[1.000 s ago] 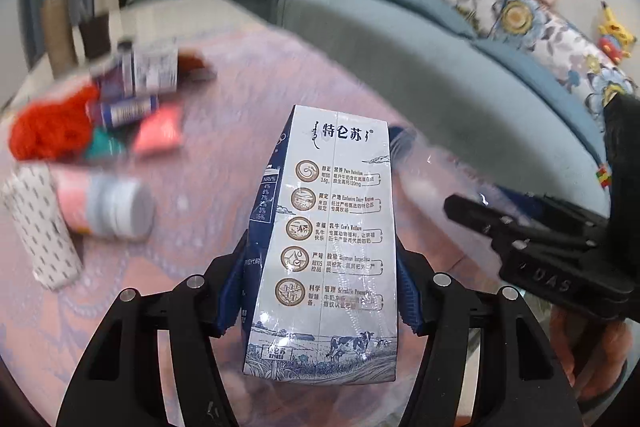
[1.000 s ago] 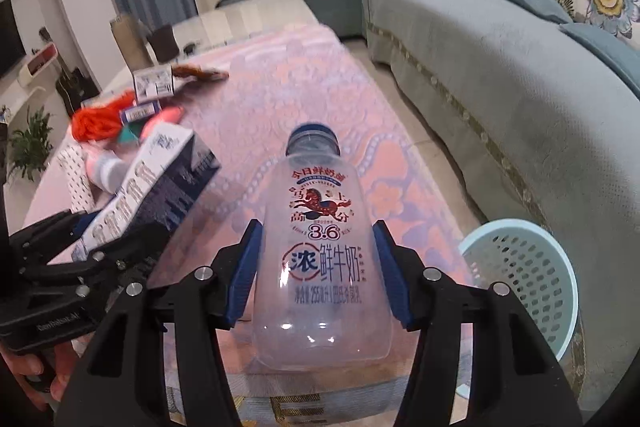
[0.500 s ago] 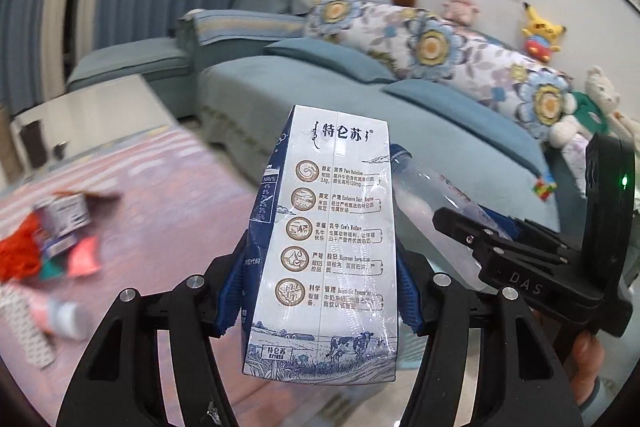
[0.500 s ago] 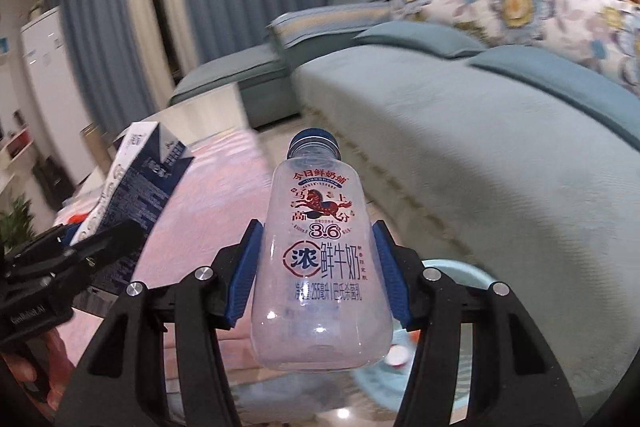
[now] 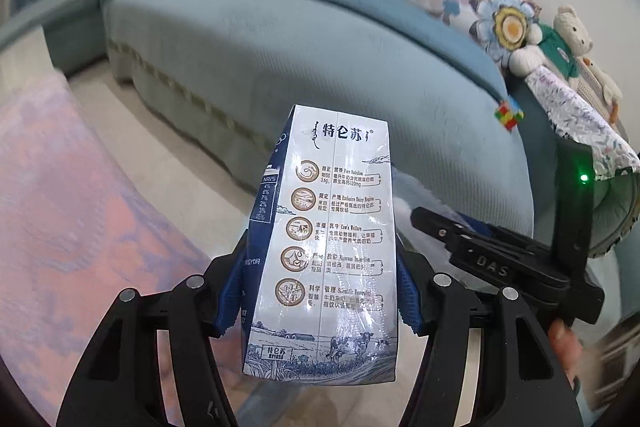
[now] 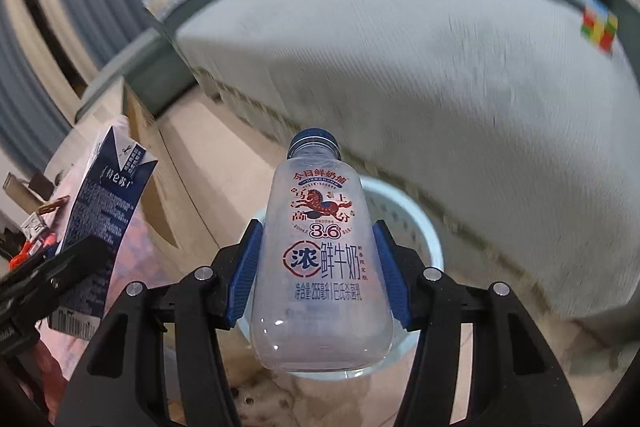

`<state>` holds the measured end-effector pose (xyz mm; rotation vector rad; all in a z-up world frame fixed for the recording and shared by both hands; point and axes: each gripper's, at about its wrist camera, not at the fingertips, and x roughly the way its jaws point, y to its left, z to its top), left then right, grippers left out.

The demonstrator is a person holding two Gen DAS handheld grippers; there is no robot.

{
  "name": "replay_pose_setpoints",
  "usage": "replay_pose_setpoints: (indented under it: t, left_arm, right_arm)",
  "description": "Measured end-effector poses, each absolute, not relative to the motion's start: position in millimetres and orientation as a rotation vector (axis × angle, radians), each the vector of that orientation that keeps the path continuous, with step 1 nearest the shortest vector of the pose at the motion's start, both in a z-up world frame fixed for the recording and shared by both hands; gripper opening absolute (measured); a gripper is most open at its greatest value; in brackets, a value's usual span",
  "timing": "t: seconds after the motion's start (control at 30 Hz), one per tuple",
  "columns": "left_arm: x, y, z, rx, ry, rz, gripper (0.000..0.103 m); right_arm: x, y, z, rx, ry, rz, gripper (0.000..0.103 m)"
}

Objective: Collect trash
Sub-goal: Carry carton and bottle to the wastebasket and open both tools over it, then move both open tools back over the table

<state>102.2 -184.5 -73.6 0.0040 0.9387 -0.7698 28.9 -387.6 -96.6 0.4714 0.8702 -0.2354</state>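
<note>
My left gripper (image 5: pixel 320 279) is shut on a blue and white milk carton (image 5: pixel 324 247) and holds it upright in the air. The carton also shows at the left of the right wrist view (image 6: pixel 108 211). My right gripper (image 6: pixel 318 275) is shut on an empty clear milk bottle (image 6: pixel 320 259) with a blue cap. It holds the bottle above a pale blue plastic basket (image 6: pixel 416 227) on the floor beside the sofa. The right gripper shows at the right of the left wrist view (image 5: pixel 492 263), next to the carton.
A teal sofa (image 5: pixel 280 47) with flowered cushions and plush toys fills the background. A pink patterned tablecloth (image 5: pixel 60 207) covers the table at left. A colour cube (image 6: pixel 598 27) lies on the sofa. More clutter (image 6: pixel 32 235) lies on the table at far left.
Both grippers have swung right, away from the table toward the sofa, with carton and bottle still held. The right gripper has tilted down, and the basket now sits under the bottle.
</note>
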Motion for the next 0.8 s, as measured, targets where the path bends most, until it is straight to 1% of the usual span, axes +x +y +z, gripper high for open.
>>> replay_pose_setpoints:
  t: [0.13, 0.17, 0.23, 0.5, 0.67, 0.8]
  left_arm:
    - [115.3, -187.5, -97.3, -0.052, 1.042, -0.777, 0.061]
    - [117.6, -187.1, -99.0, -0.063, 1.050, -0.776, 0.066]
    - [120.1, -182.5, -100.3, -0.092, 1.052, -0.776, 0.072]
    - [116.5, -167.0, -94.2, -0.134, 1.025, -0.781, 0.070]
    - [110.3, -144.3, -83.2, -0.152, 0.989, -0.759, 0.070]
    - [102.3, -109.5, -62.2, -0.181, 0.928, -0.721, 0.070]
  right_arm:
    - [36.6, -389.6, -120.6, 0.492, 0.945, -0.259, 0.053]
    - [38.6, -390.4, -126.3, 0.510, 0.963, -0.256, 0.053]
    - [40.3, -393.2, -130.6, 0.532, 0.969, -0.256, 0.053]
    - [41.3, -390.7, -127.5, 0.498, 0.962, -0.242, 0.053]
    - [43.0, -374.4, -111.6, 0.462, 0.924, -0.195, 0.053]
    - [43.3, -344.3, -86.7, 0.405, 0.854, -0.105, 0.053]
